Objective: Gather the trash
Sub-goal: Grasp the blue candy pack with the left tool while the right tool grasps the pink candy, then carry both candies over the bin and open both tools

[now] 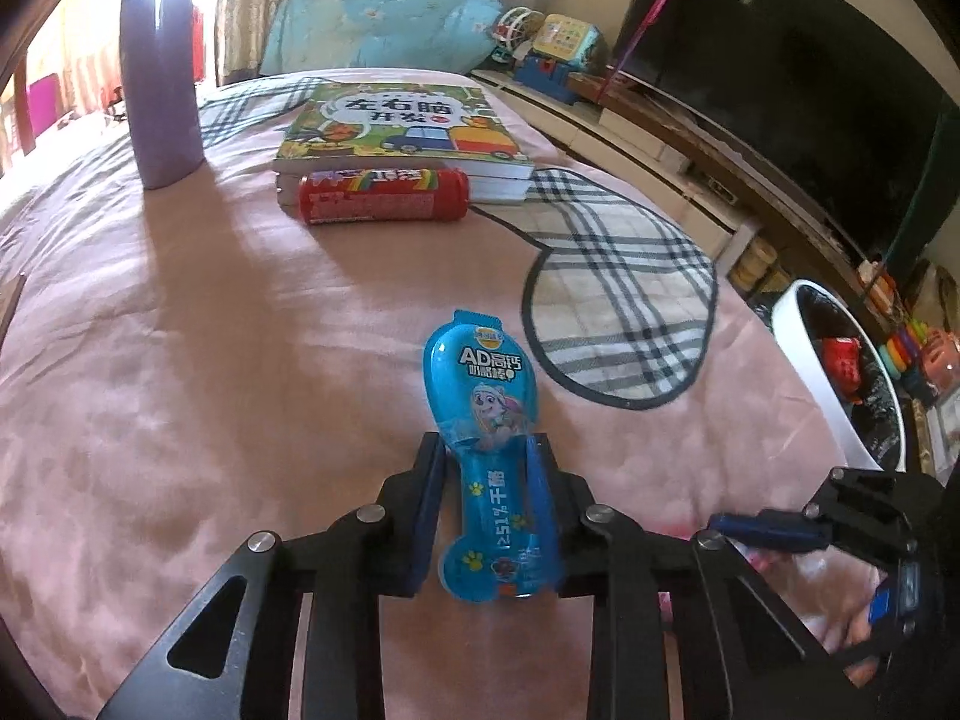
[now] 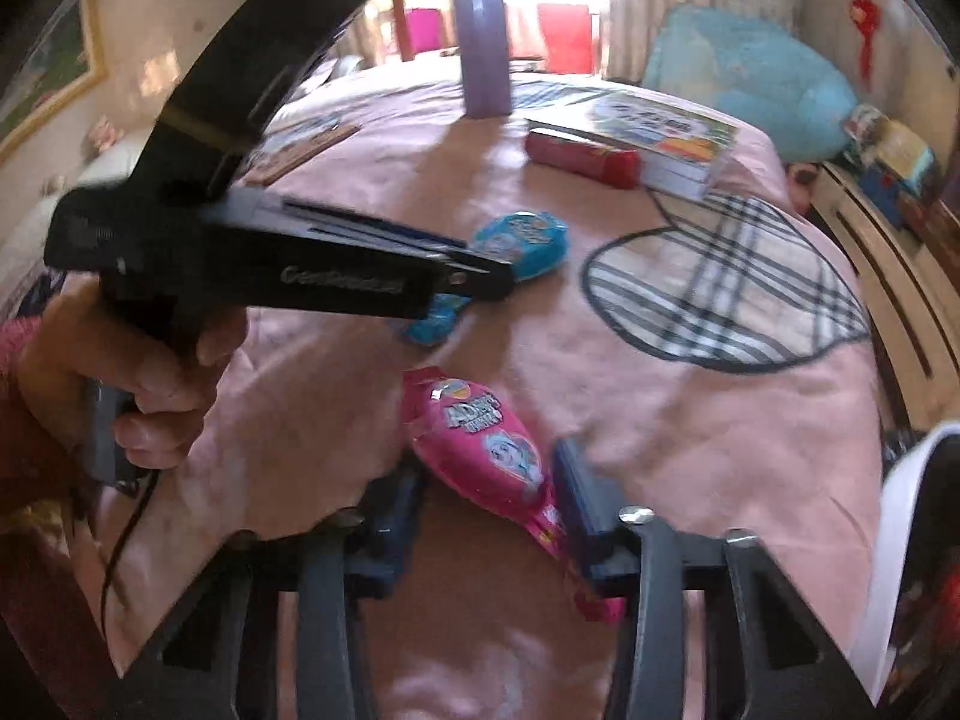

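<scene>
A blue snack wrapper [image 1: 480,384] lies on the pink bedspread [image 1: 180,360]. My left gripper [image 1: 486,444] is shut on its narrow stem, and the wide head sticks out past the fingertips. The right wrist view shows the same left gripper [image 2: 504,276] from the side, held by a hand [image 2: 150,372], with the blue wrapper [image 2: 522,240] at its tip. A pink snack wrapper [image 2: 480,444] lies slantwise between the blurred fingers of my right gripper [image 2: 486,462]. Both pads touch its sides.
A white bin [image 1: 798,330] with a black liner stands off the bed's right edge, its rim [image 2: 900,480] also in the right wrist view. A red candy tube [image 1: 384,195], stacked books [image 1: 402,126] and a purple bottle [image 1: 162,90] sit farther back. A TV [image 1: 780,90] is at the right.
</scene>
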`<action>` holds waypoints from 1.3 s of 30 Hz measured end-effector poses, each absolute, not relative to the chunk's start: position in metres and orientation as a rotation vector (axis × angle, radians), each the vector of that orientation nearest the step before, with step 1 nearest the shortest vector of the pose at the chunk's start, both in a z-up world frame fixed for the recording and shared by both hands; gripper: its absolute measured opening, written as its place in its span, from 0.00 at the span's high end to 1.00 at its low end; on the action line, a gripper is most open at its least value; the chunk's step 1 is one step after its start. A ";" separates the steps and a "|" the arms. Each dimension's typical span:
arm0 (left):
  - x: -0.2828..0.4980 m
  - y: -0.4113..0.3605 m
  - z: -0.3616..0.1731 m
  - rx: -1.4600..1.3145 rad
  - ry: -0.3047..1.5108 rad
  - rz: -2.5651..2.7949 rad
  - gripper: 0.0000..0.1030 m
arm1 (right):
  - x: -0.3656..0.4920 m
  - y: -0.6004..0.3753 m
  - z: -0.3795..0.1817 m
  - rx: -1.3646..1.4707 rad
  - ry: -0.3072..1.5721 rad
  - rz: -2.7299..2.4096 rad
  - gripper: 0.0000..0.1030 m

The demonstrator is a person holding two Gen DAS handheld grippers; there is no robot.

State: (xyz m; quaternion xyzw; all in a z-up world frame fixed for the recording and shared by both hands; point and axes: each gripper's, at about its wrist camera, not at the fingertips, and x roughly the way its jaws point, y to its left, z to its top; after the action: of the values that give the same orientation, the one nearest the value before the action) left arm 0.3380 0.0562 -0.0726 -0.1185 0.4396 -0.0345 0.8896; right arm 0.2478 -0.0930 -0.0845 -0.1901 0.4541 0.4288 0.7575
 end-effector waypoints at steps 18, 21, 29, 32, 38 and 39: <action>0.273 0.039 -0.063 -0.240 0.944 -0.140 0.63 | 0.275 -0.170 -0.082 0.106 1.103 0.609 0.82; 0.276 0.037 -0.057 -0.224 0.917 -0.110 0.50 | 0.271 -0.175 -0.081 0.123 1.087 0.583 0.82; 0.287 0.015 -0.070 -0.159 0.913 -0.102 0.60 | 0.265 -0.177 -0.079 0.138 1.047 0.547 0.81; 0.287 0.014 -0.067 -0.176 0.906 -0.116 0.60 | 0.258 -0.180 -0.073 0.143 1.022 0.547 0.85; 0.278 -0.009 -0.051 -0.158 0.876 -0.172 0.61 | 0.240 -0.200 -0.055 0.191 0.966 0.539 0.85; 0.277 -0.015 -0.048 -0.153 0.869 -0.187 0.61 | 0.237 -0.207 -0.052 0.200 0.958 0.531 0.85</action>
State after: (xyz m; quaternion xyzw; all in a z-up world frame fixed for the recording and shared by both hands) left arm 0.2766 -0.0149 -0.0478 -0.0739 0.4199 -0.0906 0.9000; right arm 0.2373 -0.2067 -0.0518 0.0951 0.4546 0.2520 0.8490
